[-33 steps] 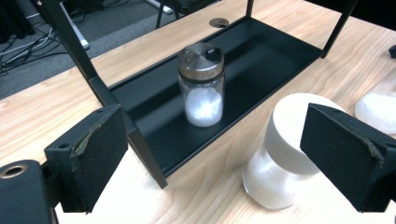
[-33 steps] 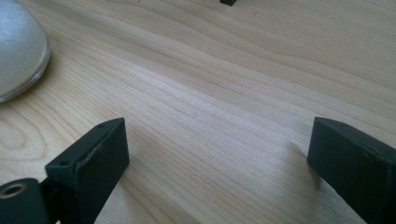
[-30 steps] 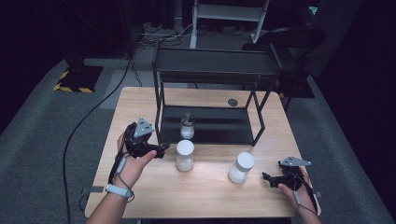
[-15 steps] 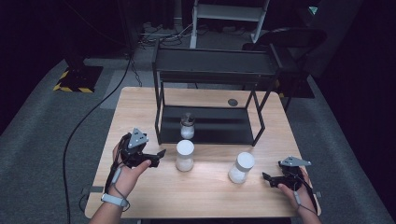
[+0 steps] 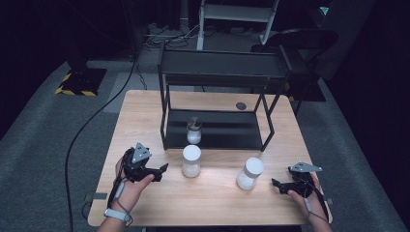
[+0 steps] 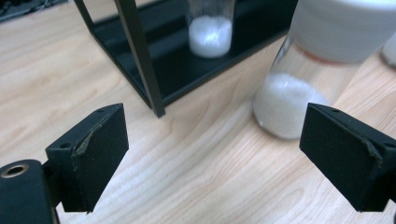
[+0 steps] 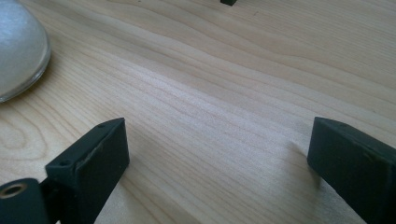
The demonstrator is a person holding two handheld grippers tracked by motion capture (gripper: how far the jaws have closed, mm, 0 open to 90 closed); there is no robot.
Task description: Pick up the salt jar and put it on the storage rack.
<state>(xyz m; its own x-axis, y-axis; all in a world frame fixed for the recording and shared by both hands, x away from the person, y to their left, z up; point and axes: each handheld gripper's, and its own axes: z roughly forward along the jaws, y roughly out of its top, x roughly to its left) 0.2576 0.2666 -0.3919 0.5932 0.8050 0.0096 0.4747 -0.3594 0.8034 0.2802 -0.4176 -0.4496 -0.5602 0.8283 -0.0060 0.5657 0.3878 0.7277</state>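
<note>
Nearest the person, two hands enter from the table's near edge, each carrying a gripper. The left gripper [image 5: 162,169] lies low over the wooden table [image 5: 145,104], pointing toward the middle jar [image 5: 191,160]; its jaws stand wide apart with nothing between them, and in the left gripper view the jar rises just ahead of the right-hand jaw without touching it. The right gripper [image 5: 276,184] rests near the table's right front corner, its jaws likewise spread and empty, bare wood between them. Just beside it stands the tilted jar [image 5: 250,173], white-lidded and part-filled with white powder; its rounded base shows at the left edge of the right gripper view. The middle jar, upright, white-capped and holding white powder, stands on the tabletop directly in front of the black shelf rack [image 5: 217,72]. Farther back, a third jar [image 5: 194,131] with white powder sits upright on the rack's lower tray.
</note>
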